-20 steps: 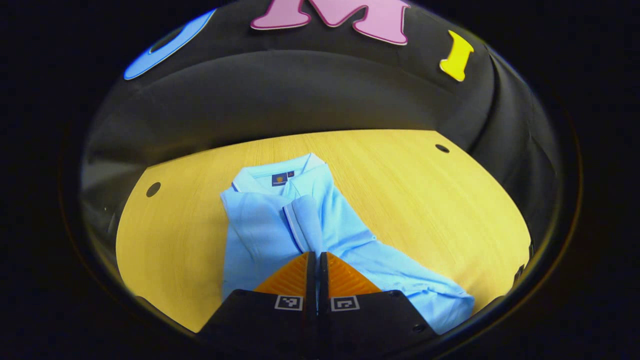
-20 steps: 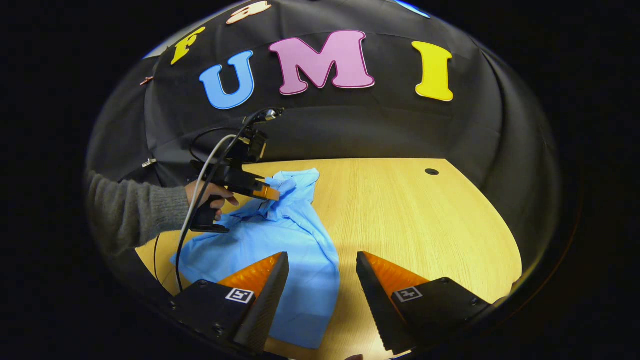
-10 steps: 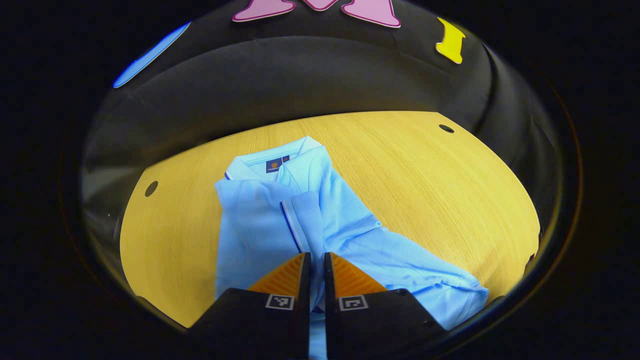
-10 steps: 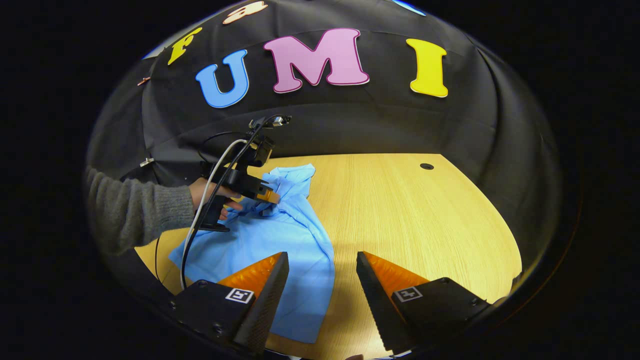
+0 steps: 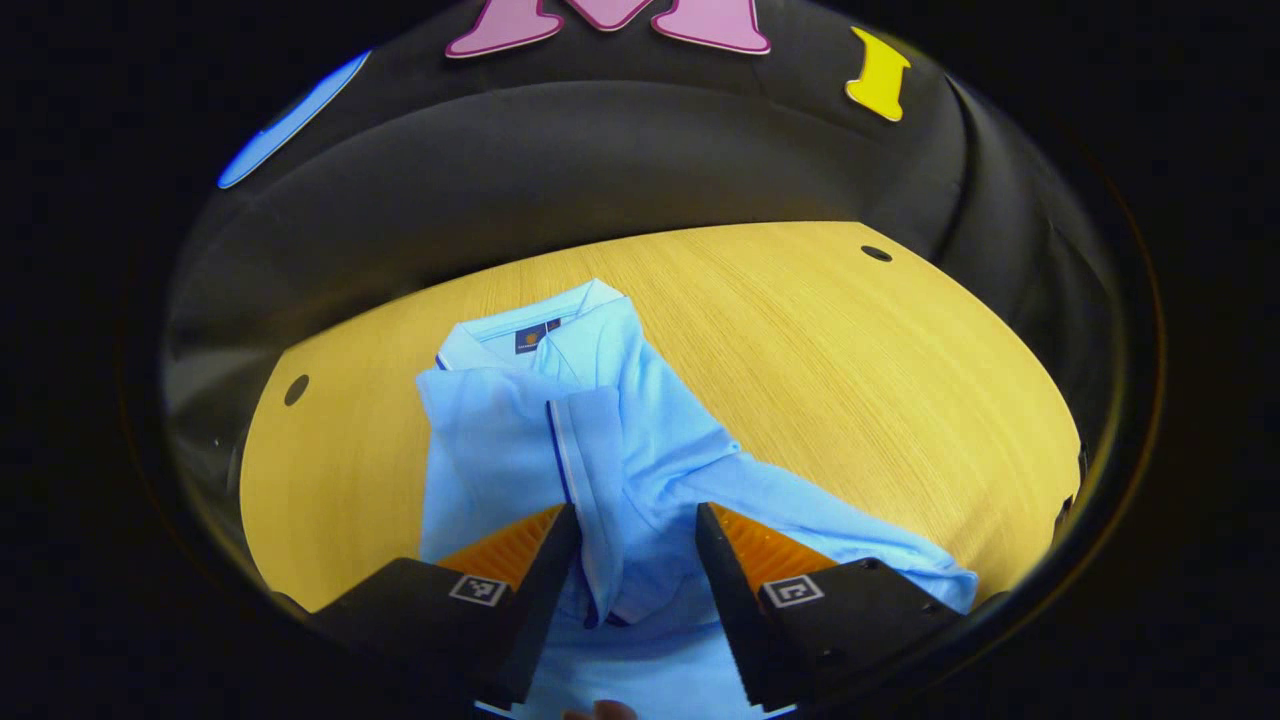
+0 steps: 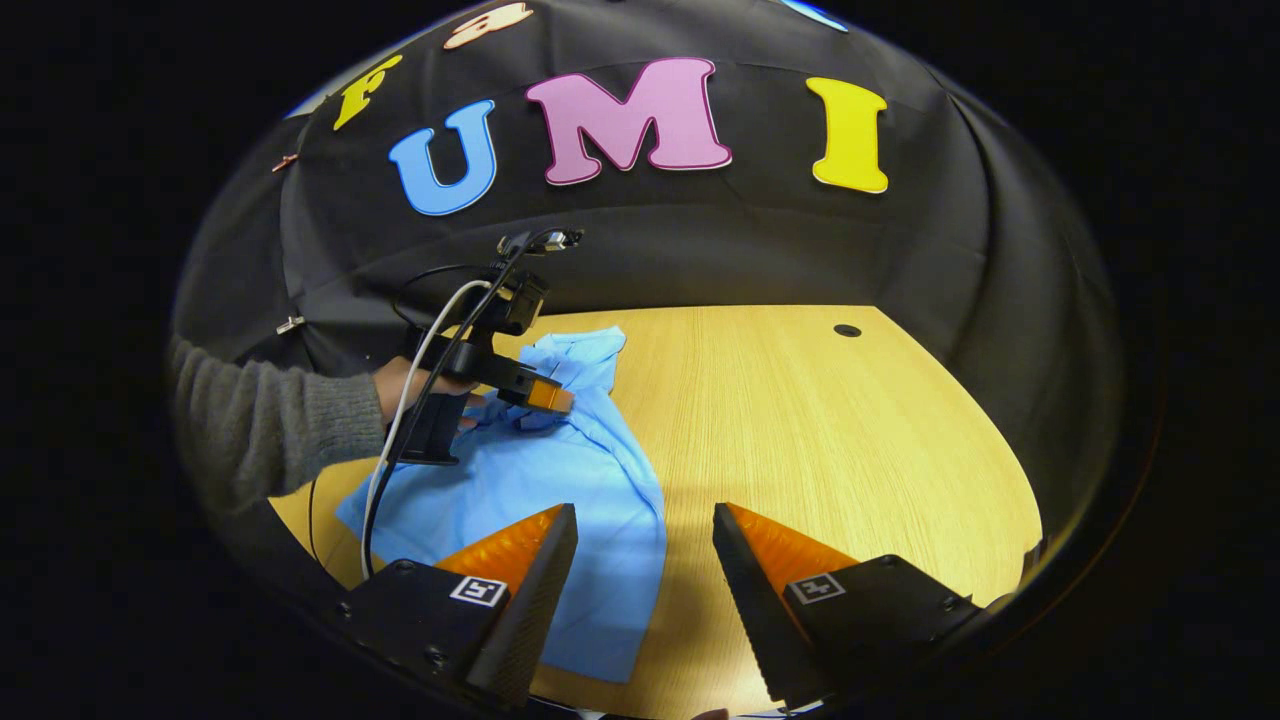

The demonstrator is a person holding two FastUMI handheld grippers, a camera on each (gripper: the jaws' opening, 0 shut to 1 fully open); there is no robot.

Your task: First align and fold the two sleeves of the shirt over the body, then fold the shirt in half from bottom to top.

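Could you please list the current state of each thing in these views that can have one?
Light blue polo shirt: lying on the table, rumpled, not yet folded in half.
Folded sleeve with the dark-trimmed cuff: laid over the shirt body, lying between the left gripper's fingers.
Left gripper: open, fingers apart over the sleeve.
Right gripper: open, holding nothing, above the shirt's edge.
Round wooden table: bearing the shirt.

left hand-held gripper [image 5: 628, 545]: fingers spread | right hand-held gripper [image 6: 645, 545]: fingers spread, hovering
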